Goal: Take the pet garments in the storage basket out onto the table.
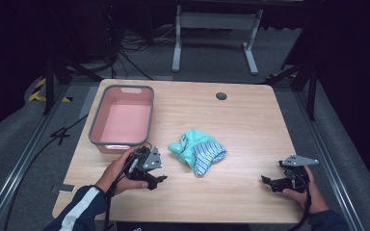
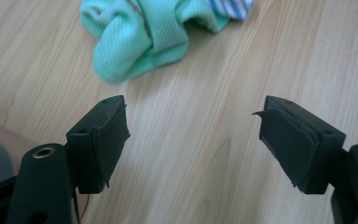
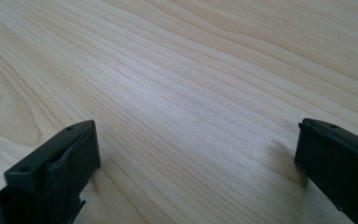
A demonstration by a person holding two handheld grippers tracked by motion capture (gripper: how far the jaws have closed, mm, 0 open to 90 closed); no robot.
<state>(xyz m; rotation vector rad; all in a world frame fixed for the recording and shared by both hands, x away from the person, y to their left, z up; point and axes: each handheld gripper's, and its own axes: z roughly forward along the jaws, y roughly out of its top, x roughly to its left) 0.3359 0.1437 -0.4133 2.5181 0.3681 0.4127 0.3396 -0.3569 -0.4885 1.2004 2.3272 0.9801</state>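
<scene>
The left gripper (image 1: 160, 179) sits low over the table (image 1: 250, 120) at about seven o'clock in the high view, jaws spread with nothing but bare wood between them. Just beyond its tips, toward two o'clock, lies the crumpled green cloth (image 1: 196, 149), with a blue-striped part on its far side. The right gripper (image 1: 266, 181) rests at about four o'clock, jaws spread and empty. A pink bin (image 1: 95, 129) stands at ten o'clock.

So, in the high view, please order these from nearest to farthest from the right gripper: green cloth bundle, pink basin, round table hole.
From the right gripper:
1. Green cloth bundle, mid-table.
2. Dark round table hole, far edge.
3. Pink plastic basin, far left.
</scene>
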